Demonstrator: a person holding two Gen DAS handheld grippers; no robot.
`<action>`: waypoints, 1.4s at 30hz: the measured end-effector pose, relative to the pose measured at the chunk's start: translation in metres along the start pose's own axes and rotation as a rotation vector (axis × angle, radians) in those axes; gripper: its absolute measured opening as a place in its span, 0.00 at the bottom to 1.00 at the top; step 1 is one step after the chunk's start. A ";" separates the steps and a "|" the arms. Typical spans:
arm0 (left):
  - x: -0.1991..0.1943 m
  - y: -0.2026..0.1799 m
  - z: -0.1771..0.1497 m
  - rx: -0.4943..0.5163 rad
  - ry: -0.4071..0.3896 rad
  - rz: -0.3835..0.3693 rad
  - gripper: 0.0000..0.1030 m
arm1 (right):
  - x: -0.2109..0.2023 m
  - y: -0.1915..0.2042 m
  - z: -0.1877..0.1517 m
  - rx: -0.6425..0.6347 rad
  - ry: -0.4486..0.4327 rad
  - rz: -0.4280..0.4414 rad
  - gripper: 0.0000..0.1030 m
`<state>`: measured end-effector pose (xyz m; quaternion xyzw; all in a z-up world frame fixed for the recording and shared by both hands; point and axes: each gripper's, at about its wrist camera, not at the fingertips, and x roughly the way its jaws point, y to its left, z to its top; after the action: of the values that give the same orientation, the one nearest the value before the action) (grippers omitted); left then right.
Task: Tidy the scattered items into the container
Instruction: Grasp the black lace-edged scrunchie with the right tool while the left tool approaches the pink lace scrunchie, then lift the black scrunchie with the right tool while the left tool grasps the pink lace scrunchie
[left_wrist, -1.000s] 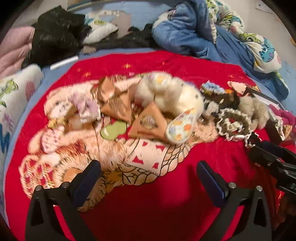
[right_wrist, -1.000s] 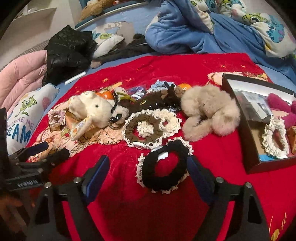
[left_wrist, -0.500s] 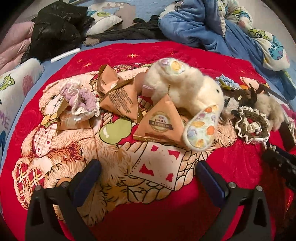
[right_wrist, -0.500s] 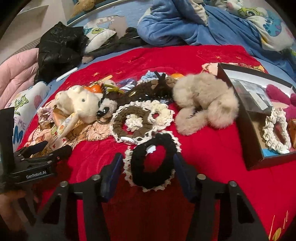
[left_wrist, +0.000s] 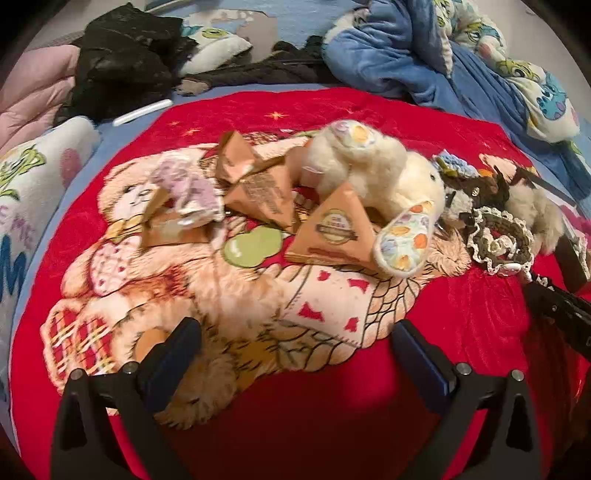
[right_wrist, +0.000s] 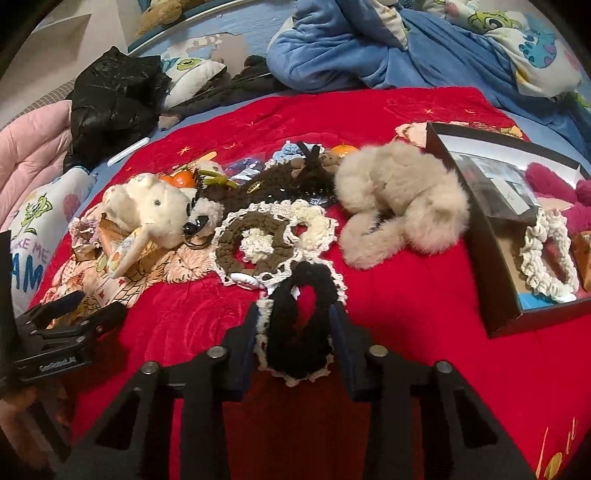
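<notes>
- Left tongs (left_wrist: 295, 354): jaws apart, nothing between them, hovering over the red blanket (left_wrist: 461, 325) short of the white plush (left_wrist: 373, 173) and the triangular packets (left_wrist: 332, 229).
- Right tongs (right_wrist: 295, 328): closing on the black scrunchie (right_wrist: 295, 321), which sits between the jaws left of the box (right_wrist: 495, 258); pads look in contact.
- Box holds a white scrunchie (right_wrist: 546, 254) and pink plush (right_wrist: 554, 184); most items remain outside it, so early stage.
- Box's right side is cut off; the dark clutter left of the box is hard to separate.
</notes>
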<state>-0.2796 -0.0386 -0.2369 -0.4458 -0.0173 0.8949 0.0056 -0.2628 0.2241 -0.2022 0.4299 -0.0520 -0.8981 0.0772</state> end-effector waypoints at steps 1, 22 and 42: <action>-0.001 0.001 -0.001 -0.007 -0.003 0.007 1.00 | 0.000 -0.001 0.000 0.000 0.001 -0.003 0.27; -0.011 0.044 0.013 -0.071 -0.067 0.017 1.00 | 0.001 -0.003 -0.001 0.005 -0.003 0.002 0.16; 0.017 0.072 0.064 -0.159 -0.113 -0.011 0.88 | 0.002 0.001 -0.002 -0.011 -0.010 0.000 0.16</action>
<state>-0.3411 -0.1121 -0.2145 -0.3935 -0.0911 0.9144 -0.0258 -0.2624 0.2226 -0.2051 0.4250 -0.0473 -0.9005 0.0793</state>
